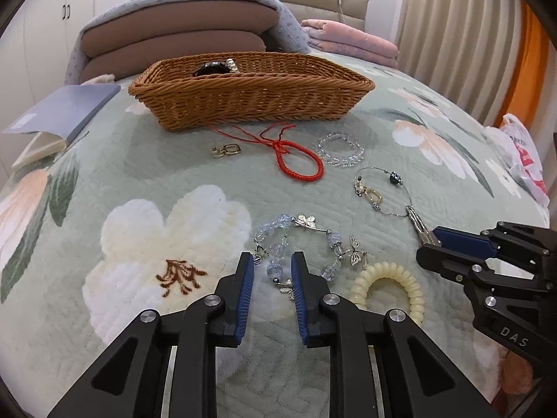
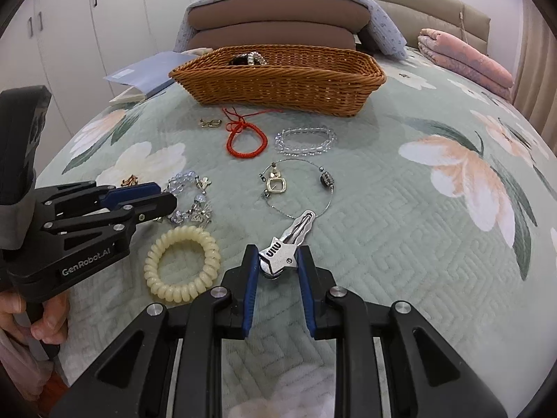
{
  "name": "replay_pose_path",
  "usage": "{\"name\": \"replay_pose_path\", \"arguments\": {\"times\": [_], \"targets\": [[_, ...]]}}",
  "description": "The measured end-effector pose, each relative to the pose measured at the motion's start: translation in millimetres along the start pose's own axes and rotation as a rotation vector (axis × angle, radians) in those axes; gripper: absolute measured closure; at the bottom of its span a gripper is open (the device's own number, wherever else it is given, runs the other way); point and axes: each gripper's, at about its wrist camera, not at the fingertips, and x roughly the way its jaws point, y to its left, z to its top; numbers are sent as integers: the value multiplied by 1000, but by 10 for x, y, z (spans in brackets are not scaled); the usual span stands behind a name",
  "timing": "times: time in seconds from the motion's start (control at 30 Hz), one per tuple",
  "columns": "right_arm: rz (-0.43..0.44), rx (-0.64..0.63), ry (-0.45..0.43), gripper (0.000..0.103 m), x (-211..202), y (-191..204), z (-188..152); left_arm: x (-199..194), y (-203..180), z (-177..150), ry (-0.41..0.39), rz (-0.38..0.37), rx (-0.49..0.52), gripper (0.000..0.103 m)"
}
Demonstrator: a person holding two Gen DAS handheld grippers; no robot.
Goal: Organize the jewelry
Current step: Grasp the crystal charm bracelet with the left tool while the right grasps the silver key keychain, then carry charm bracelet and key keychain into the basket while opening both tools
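A brown wicker basket (image 1: 250,101) (image 2: 282,80) stands at the far side of the floral bedspread with a dark bracelet (image 1: 212,68) inside. In front lie a red cord bracelet (image 1: 299,160) (image 2: 245,139), a clear bead bracelet (image 1: 341,149) (image 2: 306,141), a small gold earring (image 1: 226,149), a wire necklace with a dark bead (image 1: 383,188) (image 2: 296,188), a blue crystal dragonfly bracelet (image 1: 303,247) (image 2: 195,202) and a cream spiral hair tie (image 1: 390,289) (image 2: 182,264). My left gripper (image 1: 272,271) is open, its jaws straddling the crystal bracelet. My right gripper (image 2: 277,261) is shut on a silver hair clip (image 2: 283,254).
A blue booklet (image 1: 59,111) lies left of the basket. Stacked brown cushions under a blue blanket (image 1: 181,35) and a folded pink blanket (image 1: 351,38) sit behind. A plastic bag (image 1: 522,160) is at the bed's right edge.
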Motion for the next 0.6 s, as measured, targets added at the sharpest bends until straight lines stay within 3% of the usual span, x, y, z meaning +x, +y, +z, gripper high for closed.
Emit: {"name": "replay_pose_path", "arguments": {"times": [0.33,0.43,0.6], "targets": [[-61,20,2,76,99,67,95,-9,18,-2,-2,-11,-8,80],[-67,30,1,64,102,57,94,-10,15,-6,-2,-13,-10,80],[-77,55,4,62,134,50,123,-10,-25,-10,-6,5,10,80]]}}
